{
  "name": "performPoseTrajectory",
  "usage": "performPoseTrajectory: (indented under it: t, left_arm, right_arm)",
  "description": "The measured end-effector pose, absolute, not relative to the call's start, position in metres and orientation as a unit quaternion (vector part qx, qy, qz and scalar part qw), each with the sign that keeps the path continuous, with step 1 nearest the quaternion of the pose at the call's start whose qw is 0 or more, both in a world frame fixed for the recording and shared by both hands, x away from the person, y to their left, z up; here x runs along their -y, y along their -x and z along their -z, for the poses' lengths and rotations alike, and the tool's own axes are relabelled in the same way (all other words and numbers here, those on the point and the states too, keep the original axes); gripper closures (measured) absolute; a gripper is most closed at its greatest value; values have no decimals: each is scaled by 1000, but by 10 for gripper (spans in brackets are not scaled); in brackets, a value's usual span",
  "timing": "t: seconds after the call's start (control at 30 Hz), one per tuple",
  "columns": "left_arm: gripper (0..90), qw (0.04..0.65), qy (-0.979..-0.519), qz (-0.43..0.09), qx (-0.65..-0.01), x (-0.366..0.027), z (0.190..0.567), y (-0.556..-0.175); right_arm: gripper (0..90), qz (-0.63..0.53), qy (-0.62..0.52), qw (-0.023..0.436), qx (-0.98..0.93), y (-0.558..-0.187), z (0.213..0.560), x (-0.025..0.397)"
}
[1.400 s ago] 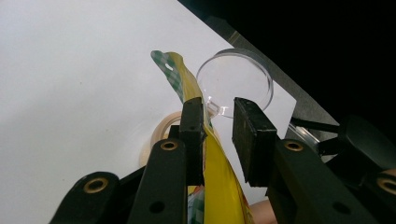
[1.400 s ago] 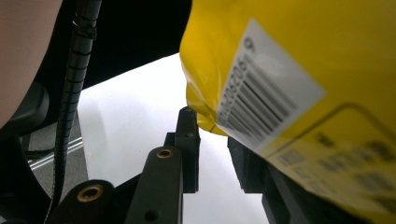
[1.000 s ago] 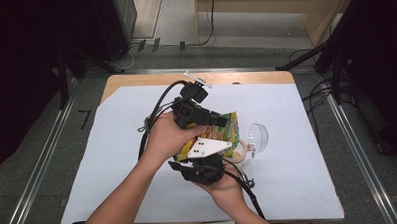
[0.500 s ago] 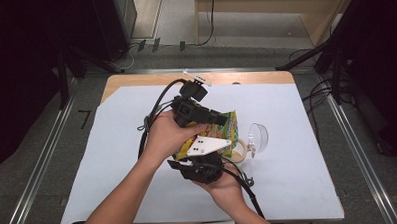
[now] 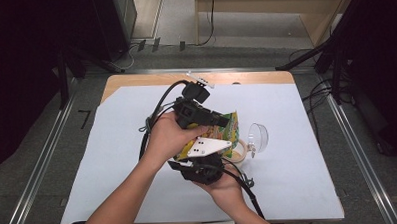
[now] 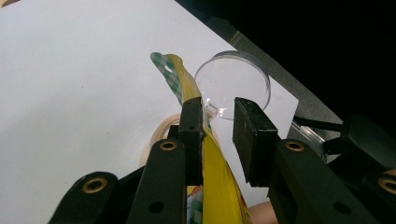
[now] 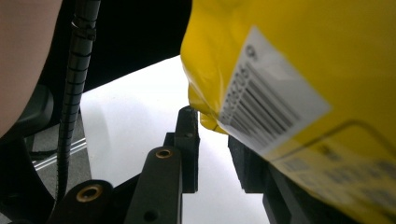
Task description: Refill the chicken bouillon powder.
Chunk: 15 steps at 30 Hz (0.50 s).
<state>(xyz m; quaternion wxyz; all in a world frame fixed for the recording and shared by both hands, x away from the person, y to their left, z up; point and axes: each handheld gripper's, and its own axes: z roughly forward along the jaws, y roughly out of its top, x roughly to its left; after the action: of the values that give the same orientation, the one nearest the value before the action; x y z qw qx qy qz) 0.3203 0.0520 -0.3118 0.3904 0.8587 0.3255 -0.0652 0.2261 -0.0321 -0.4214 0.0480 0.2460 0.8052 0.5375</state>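
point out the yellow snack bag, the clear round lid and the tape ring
yellow snack bag (image 6: pixel 219 186), left gripper view, its yellow side
clear round lid (image 6: pixel 236 79), left gripper view, its flat middle
tape ring (image 5: pixel 241 149), high view, its right rim

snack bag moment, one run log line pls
phase: bag handling | left tool: open, yellow snack bag against one jaw | right tool: open, bag corner between the jaws | nearby: clear round lid, tape ring | surface: white sheet

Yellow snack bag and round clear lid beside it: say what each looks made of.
The yellow snack bag looks like thin glossy plastic film: it creases, shines and bears a printed barcode label. The round clear lid looks like rigid transparent plastic, possibly glass: the white table cover shows through it and its rim catches light.
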Motion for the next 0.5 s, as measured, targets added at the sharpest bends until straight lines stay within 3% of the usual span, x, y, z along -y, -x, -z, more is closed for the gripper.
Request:
performPoseTrajectory:
  t: [0.5]
  left_arm:
    - [732,389,-855,74,-334,-55,312,-327]
  right_arm:
    - [744,-528,-245,43,-812,-228,416,32]
